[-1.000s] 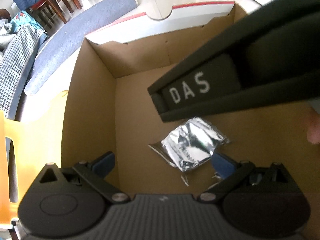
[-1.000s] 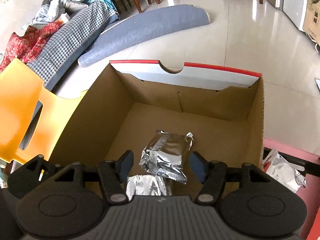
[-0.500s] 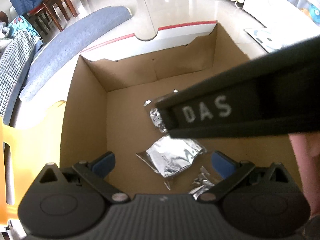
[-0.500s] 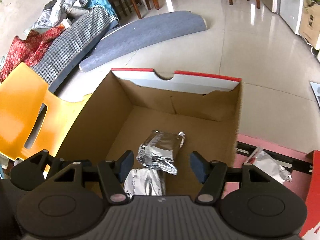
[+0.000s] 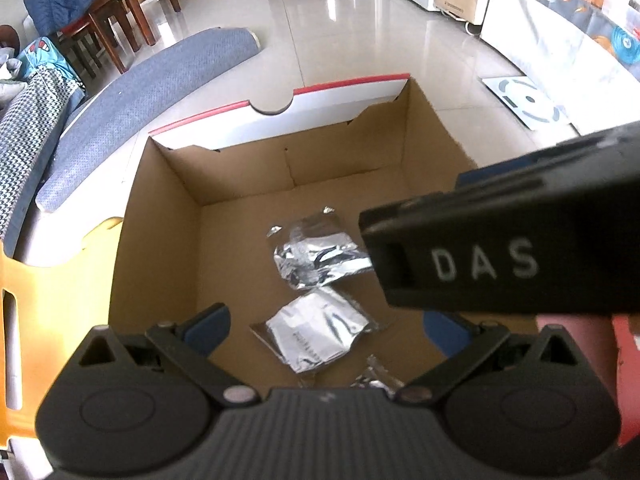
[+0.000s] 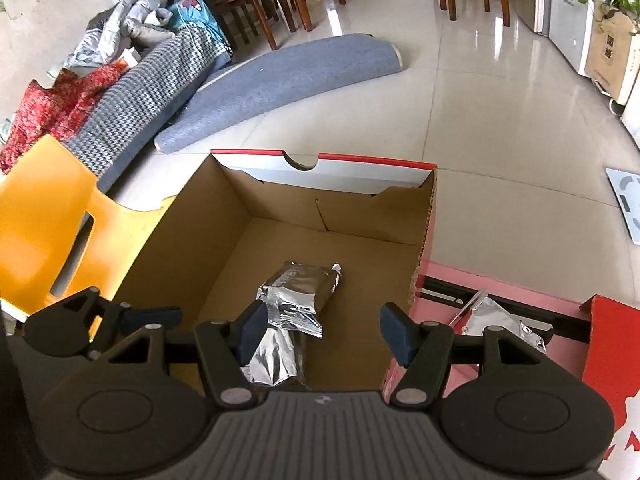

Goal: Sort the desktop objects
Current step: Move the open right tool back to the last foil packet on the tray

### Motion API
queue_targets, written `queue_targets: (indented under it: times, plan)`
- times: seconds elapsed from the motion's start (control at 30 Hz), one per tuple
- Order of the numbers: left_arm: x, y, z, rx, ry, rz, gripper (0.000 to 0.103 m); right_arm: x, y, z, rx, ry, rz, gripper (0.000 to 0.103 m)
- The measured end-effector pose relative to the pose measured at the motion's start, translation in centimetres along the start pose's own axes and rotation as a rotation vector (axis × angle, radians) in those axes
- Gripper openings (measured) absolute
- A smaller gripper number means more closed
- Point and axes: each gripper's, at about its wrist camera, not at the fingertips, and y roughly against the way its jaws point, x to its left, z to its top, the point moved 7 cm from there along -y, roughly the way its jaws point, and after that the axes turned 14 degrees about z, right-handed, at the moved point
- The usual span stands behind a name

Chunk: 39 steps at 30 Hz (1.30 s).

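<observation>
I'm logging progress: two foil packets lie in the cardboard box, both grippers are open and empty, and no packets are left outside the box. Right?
Not quite. One foil packet is left outside, on the pink surface right of the cardboard box, as the right wrist view shows. The rest holds: two packets in the box, left gripper and right gripper open and empty.
</observation>
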Motion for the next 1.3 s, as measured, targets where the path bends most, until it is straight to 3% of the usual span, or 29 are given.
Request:
queue_targets:
  times: [0.17, 0.57, 0.9, 1.0, 1.3]
  plan:
    - [-0.6, 0.4, 0.7, -0.015, 0.015, -0.014, 0.103, 0.0, 1.1, 0.1, -0.031, 0.007, 0.016, 0.062]
    - [-2.2, 2.0, 2.8, -0.091, 0.006, 0.021, 0.103, -3.3, 3.0, 0.3, -0.079, -0.086, -0.067, 0.063]
    - [-3.7, 1.0, 4.0, -0.069, 0.030, 0.062, 0.103, -6.6, 3.3, -0.3, -0.066, -0.172, -0.098, 0.063]
    - [-4.0, 0.5, 4.4, -0.066, 0.028, 0.094, 0.103, -7.7, 3.3, -0.6, -0.065, -0.206, -0.102, 0.072]
    - [-4.3, 0.1, 5.2, -0.073, 0.065, 0.130, 0.103, -11.0, 2.8, -1.5, -0.048, -0.307, -0.129, 0.072]
